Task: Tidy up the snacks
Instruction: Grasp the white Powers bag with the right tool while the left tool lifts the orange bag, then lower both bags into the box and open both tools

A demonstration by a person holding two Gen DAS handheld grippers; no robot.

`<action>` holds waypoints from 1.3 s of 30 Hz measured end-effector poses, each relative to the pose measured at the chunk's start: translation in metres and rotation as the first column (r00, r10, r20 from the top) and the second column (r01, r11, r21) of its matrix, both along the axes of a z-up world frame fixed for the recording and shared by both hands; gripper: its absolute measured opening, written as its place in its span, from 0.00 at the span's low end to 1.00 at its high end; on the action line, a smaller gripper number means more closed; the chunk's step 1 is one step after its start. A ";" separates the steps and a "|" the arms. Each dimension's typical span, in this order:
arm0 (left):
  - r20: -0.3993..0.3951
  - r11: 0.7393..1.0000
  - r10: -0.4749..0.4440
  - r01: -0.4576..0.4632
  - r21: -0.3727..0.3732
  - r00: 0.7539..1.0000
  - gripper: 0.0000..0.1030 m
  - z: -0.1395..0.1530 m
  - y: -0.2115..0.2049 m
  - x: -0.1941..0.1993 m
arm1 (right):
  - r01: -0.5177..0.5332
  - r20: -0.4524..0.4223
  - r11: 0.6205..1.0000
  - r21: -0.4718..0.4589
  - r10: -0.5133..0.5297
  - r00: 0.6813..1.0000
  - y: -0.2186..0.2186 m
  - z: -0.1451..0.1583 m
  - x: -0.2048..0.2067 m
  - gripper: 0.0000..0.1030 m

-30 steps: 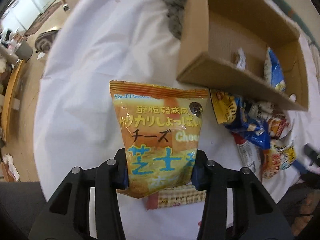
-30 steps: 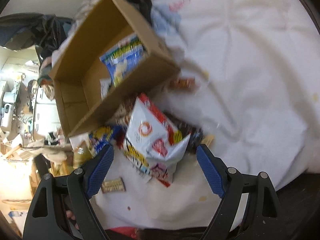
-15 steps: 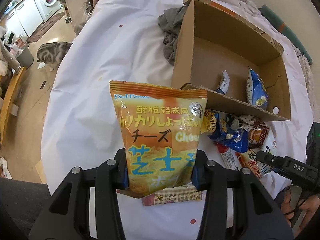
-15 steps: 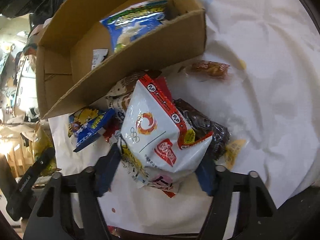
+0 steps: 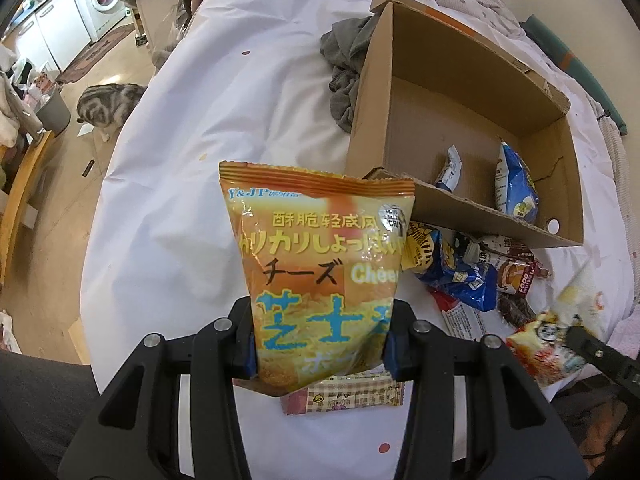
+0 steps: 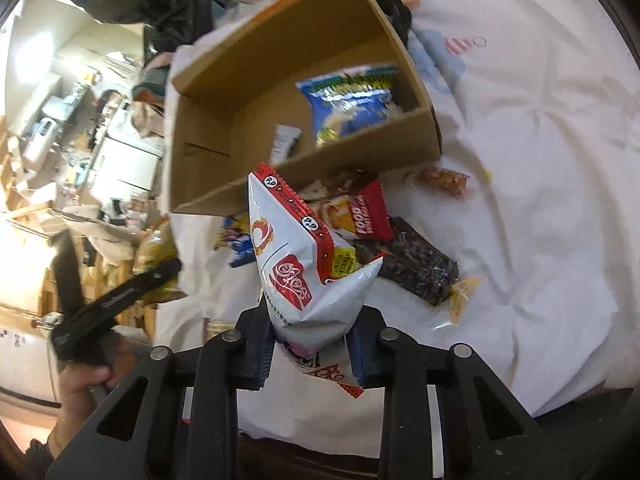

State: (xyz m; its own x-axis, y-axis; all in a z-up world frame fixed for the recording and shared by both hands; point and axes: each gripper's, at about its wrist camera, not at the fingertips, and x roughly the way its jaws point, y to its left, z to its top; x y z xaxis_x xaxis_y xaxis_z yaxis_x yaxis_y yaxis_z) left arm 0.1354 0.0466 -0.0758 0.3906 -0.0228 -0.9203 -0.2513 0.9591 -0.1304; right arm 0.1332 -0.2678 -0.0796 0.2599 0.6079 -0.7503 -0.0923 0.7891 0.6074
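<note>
My left gripper [image 5: 320,344] is shut on an orange cheese snack bag [image 5: 320,256] and holds it upright above the white cloth, left of the cardboard box [image 5: 400,92]. My right gripper [image 6: 310,350] is shut on a white and red snack bag [image 6: 300,264] and holds it lifted above the snack pile, in front of the box [image 6: 224,112]. The box holds a blue bag [image 5: 514,184] and a small white packet [image 5: 450,170]. Loose snacks [image 5: 464,276] lie in front of the box.
A grey cloth [image 5: 344,64] lies left of the box. A checkered packet [image 5: 344,394] lies under the left gripper. A dark packet [image 6: 416,268] and an orange packet [image 6: 442,180] lie on the cloth. A cat [image 5: 106,106] stands on the floor.
My right gripper closed on the white and red bag and lifted it off the pile. My left gripper pulled back from the box, still holding the orange bag.
</note>
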 end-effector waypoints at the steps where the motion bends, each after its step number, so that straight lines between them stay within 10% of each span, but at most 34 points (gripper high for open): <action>1: 0.004 1.000 0.001 -0.001 0.003 1.000 0.40 0.001 0.000 0.000 | 0.002 0.009 1.000 0.018 -0.002 1.000 -0.003 0.004 -0.001 0.31; 15: 0.335 0.992 0.003 -0.045 0.117 0.942 0.40 0.081 0.000 -0.007 | 0.030 0.296 0.968 0.248 -0.105 0.949 -0.006 0.076 0.006 0.31; 39: 0.341 0.970 -0.234 0.194 0.149 0.910 0.40 0.093 -0.048 0.095 | 0.047 0.274 0.993 0.112 -0.076 0.959 0.020 0.061 0.107 0.31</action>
State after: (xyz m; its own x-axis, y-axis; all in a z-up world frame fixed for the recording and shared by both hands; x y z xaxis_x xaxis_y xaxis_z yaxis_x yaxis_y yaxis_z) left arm 0.2300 -0.0011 0.0173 0.6875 -0.0496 -0.7245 0.0046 0.9979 -0.0639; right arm 0.2407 -0.2473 -0.0184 0.4883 0.6544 -0.5773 -0.2220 0.7329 0.6430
